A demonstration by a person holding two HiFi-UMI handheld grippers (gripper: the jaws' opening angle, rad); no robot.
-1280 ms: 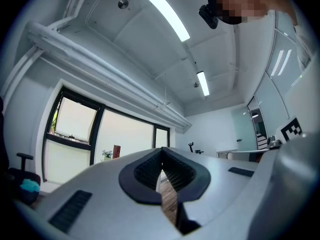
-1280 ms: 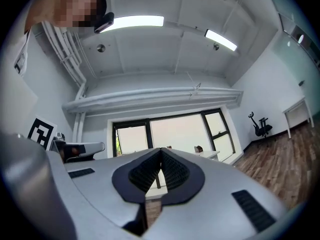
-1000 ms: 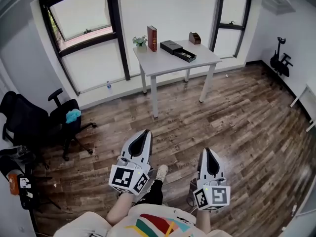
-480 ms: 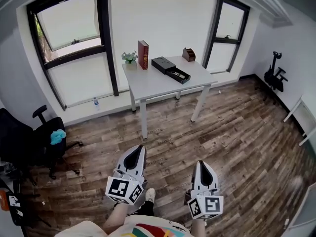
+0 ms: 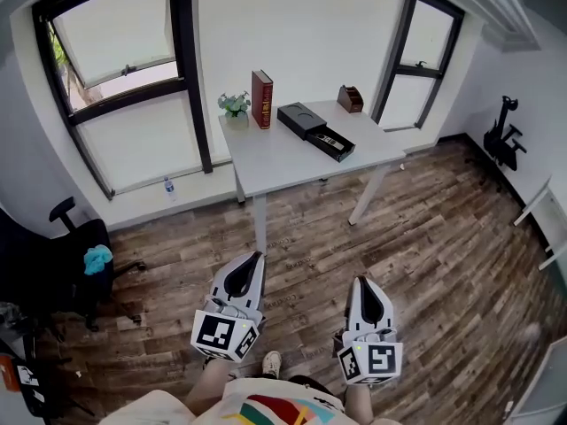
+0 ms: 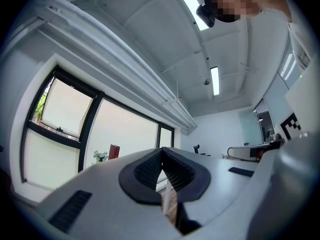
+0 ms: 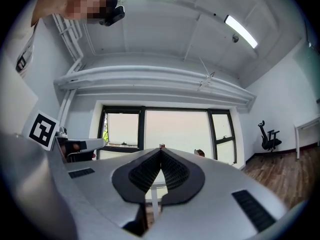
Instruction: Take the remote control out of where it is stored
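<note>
A long black box lies on the white table by the window, its near part slid out and showing a dark remote control inside. My left gripper and right gripper hover over the wooden floor well short of the table, both shut with nothing between the jaws. In the left gripper view the jaw tips meet; in the right gripper view the jaw tips meet too, pointing toward the windows.
On the table also stand a red book, a small potted plant and a brown holder. A black office chair with a blue cloth is at the left. A bottle sits by the wall.
The view has advanced toward the table, which now looks nearer and more central. Both grippers stay shut, held side by side in front of the person.
</note>
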